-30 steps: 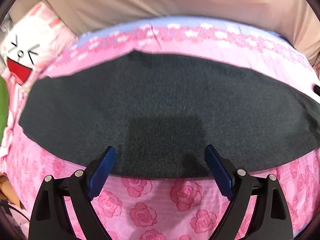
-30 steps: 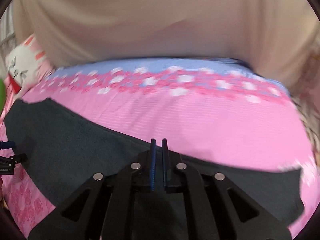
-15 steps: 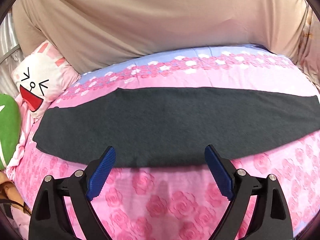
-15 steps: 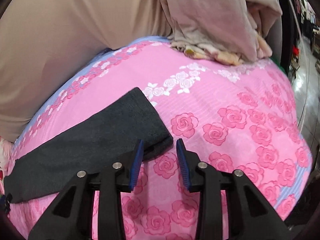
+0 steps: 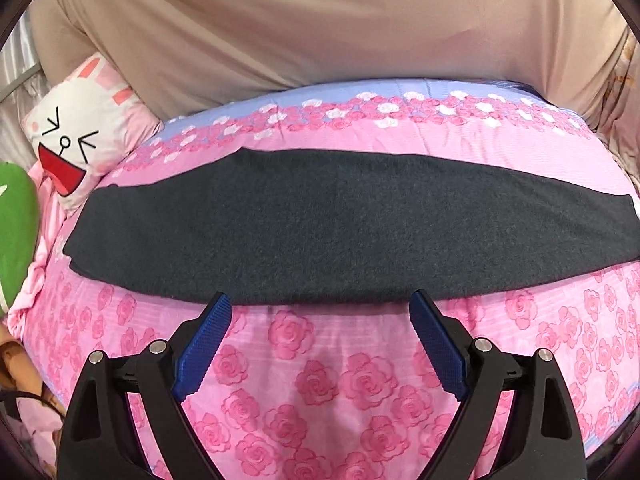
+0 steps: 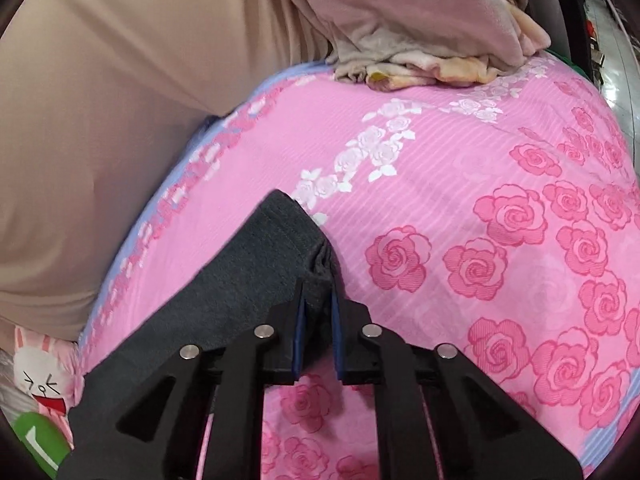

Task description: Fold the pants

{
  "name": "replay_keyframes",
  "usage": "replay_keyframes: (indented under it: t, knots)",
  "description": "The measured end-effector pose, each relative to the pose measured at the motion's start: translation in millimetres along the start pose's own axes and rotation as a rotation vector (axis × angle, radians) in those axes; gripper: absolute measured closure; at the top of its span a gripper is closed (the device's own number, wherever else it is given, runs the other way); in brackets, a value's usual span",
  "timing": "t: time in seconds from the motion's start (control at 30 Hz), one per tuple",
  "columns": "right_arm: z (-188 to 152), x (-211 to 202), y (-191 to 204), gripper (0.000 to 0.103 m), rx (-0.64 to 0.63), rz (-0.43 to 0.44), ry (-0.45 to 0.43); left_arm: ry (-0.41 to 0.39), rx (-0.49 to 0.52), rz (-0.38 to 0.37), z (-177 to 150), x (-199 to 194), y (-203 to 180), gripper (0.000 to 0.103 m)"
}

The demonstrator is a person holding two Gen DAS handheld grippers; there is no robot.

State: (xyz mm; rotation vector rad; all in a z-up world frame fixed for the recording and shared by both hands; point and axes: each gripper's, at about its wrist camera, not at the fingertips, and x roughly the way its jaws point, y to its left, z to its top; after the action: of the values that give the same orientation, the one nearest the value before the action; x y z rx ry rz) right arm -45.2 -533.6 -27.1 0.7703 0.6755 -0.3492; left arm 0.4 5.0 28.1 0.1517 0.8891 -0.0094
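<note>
On the pink rose bedsheet point(image 5: 320, 380) we see dark pants point(image 5: 320, 232) lying flat. Our right gripper point(image 6: 318, 300), jaws just closing, pinches their hem corner; left gripper point(image 5: 322, 308) gapes wide, empty.

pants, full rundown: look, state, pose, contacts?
The pants are dark charcoal, of a felt-like or knit fabric, folded lengthwise into one long flat band lying across the pink rose-print bedspread. A stitched hem shows at the end by the right gripper, whose jaws have just been closing and now pinch that end corner, bunching it slightly. The left gripper is open, holding nothing, at the band's near edge around mid-length. Nothing else touches the pants.
</note>
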Motion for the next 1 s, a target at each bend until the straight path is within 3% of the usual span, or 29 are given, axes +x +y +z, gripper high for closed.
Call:
replay_keyframes:
  t: [0.13,0.27,0.43,0.63,0.77,0.83,0.93,1.0]
  knots:
    - [-1.5,-31.6,33.1,0.093,-0.041,0.108,-0.089,0.007,-0.031,0.013,-2.5,3.4,18.9,0.015]
    - [-4.1,-51.9,104.4,0.093,-0.168,0.205,-0.111,0.022,-0.078,-0.004,-4.1,7.1,38.3,0.015]
    - [-44.0,-43.8,222.9,0.093,-0.394,0.323,-0.035,0.003,-0.098,-0.006,-10.1,3.4,60.2,0.015]
    - [-144.8,3.9,341.9,0.093,-0.630,0.424,0.147,0.008,-0.137,0.006,-21.0,3.3,93.2,0.015]
    - [-212.0,58.3,369.7,0.087,-0.765,0.342,0.271,0.022,-0.171,0.011,-26.7,5.6,116.0,0.015]
    - [-225.8,54.8,366.0,0.086,-0.799,0.318,0.274,0.023,-0.194,0.014,-30.3,4.6,131.0,0.015]
    - [-201.2,17.4,334.0,0.067,-0.727,0.323,0.176,0.021,-0.233,0.021,-34.9,6.0,152.2,0.015]
    - [-167.8,-5.8,295.3,0.058,-0.623,0.261,0.102,0.021,-0.255,0.018,-35.9,9.1,160.8,0.015]
